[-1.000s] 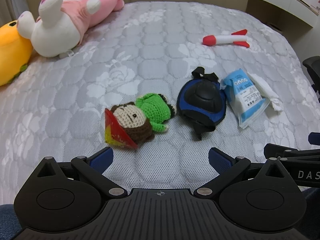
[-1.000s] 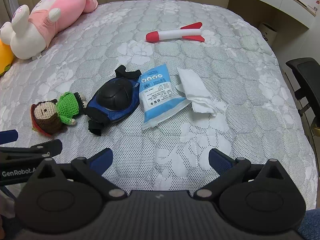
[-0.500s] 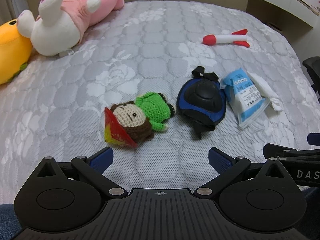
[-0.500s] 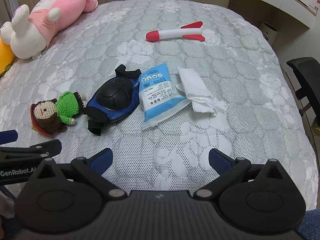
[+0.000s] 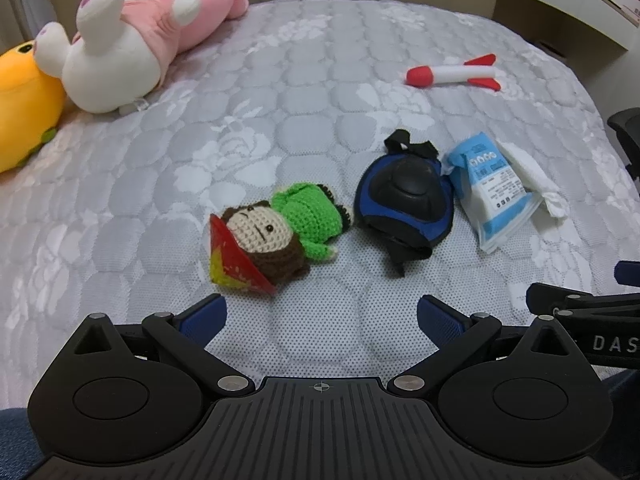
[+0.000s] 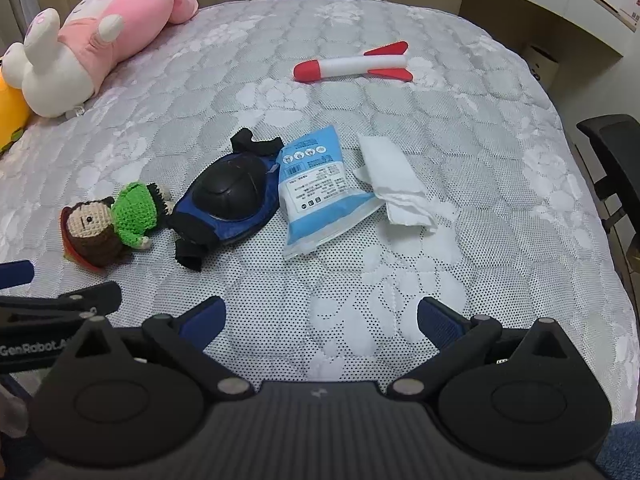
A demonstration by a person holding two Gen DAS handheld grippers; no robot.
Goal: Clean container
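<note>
Both grippers hover at the mattress's (image 6: pixel 460 152) near edge, side by side. Left gripper (image 5: pixel 320 312): fingers spread wide, nothing between them. Right gripper (image 6: pixel 320 314): likewise spread and empty.

No container can be identified in either view; where the task's thing lies cannot be told. The nearest cleaning materials are one blue wipes packet (image 6: pixel 320 192) and one white wipe (image 6: pixel 396 184), lying touching, toward the mattress's right side. Both lie ahead of the right gripper's fingers, and to the right of the left gripper's; the right hand is judged nearer. The packet's long axis runs obliquely away from the near edge.

Further count, mid-mattress: one crocheted doll (image 5: pixel 276 232), one blue-and-black knee pad (image 5: pixel 404 196) against the packet. Beyond: one toy rocket (image 6: pixel 352 66). Far left corner: one pink plush (image 5: pixel 152 32), one yellow plush (image 5: pixel 24 116).
</note>
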